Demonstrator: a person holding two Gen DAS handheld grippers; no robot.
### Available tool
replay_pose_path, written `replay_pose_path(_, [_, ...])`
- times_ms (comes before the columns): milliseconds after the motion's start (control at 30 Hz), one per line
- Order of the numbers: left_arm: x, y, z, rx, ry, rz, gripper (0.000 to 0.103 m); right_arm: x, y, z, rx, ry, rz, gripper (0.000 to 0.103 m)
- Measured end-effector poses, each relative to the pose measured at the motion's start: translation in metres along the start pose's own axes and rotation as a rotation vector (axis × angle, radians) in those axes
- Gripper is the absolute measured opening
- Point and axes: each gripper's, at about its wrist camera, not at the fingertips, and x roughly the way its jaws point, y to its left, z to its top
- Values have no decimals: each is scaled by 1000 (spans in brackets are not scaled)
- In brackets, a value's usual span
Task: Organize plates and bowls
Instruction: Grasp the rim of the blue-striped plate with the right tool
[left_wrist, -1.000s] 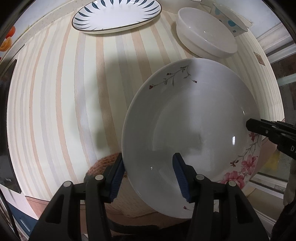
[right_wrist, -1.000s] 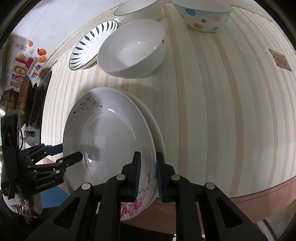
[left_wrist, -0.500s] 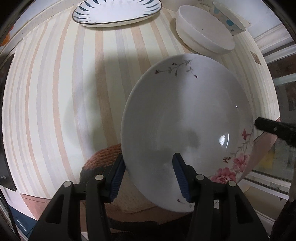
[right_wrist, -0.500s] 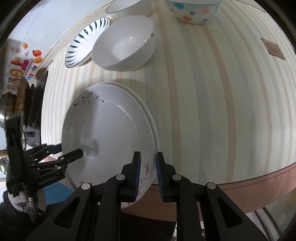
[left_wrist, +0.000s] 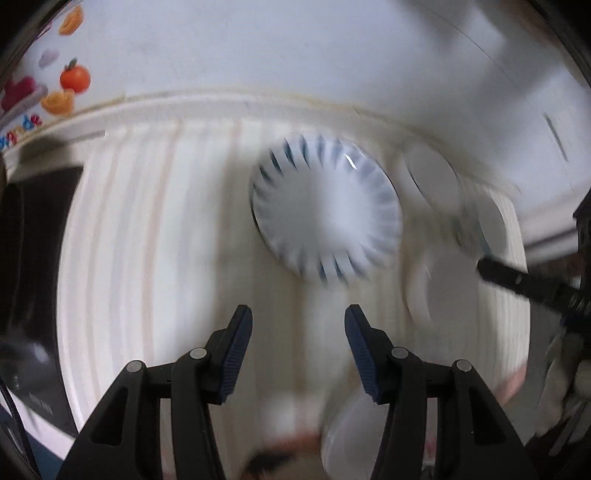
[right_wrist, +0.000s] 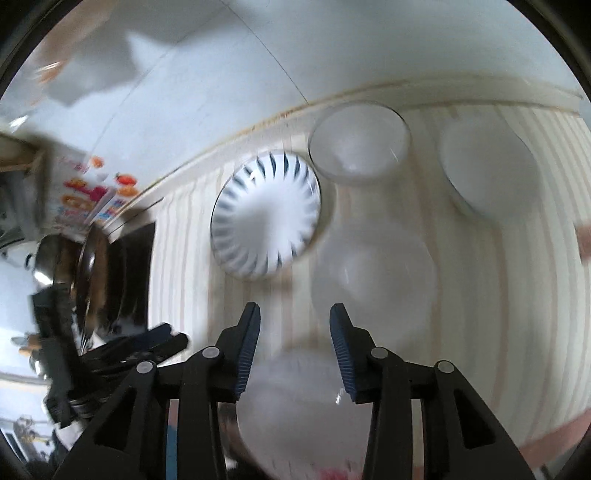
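Both views are motion-blurred. My left gripper (left_wrist: 298, 325) is open and empty above the striped table (left_wrist: 147, 236). My right gripper (right_wrist: 294, 325) is open and empty too. The blue-striped plate (left_wrist: 327, 210) lies ahead of the left gripper; it also shows in the right wrist view (right_wrist: 264, 218). The white flowered plate (right_wrist: 306, 417) lies at the near table edge under the right gripper; its rim shows in the left wrist view (left_wrist: 347, 435). A white bowl (right_wrist: 373, 280) sits ahead of the right gripper. Two more bowls (right_wrist: 358, 142) (right_wrist: 487, 177) stand by the wall.
A white wall (left_wrist: 295, 55) with fruit stickers (left_wrist: 72, 79) runs behind the table. A dark appliance (left_wrist: 33, 258) stands at the table's left end. Metal pots (right_wrist: 70, 266) show at the left in the right wrist view. The other gripper's fingers (left_wrist: 524, 282) reach in at the right.
Both grippers have let go of the flowered plate and opened. They have lifted and tilted up towards the wall. The plate now lies at the table's near edge.
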Motion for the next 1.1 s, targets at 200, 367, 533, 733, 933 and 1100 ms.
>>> replay_pose_path(200, [55, 22, 64, -24, 64, 50, 50, 72, 16, 67, -14, 62, -112, 42])
replay_pose_path(367, [94, 19, 85, -10, 132, 73, 50, 112, 8, 82, -27, 120, -209, 39])
replay_pose_path(533, [118, 15, 89, 23, 148, 26, 40, 136, -2, 87, -20, 155, -246, 26])
replay_pose_path(733, [115, 12, 81, 28, 117, 39, 33, 148, 0, 85, -56, 123, -269, 14])
replay_pose_path(933, [96, 11, 72, 40, 76, 41, 32, 135, -2, 78, -69, 89, -248, 14])
replay_pose_path(1100, [70, 11, 63, 43, 48, 20, 32, 111, 10, 71, -89, 55, -237, 14])
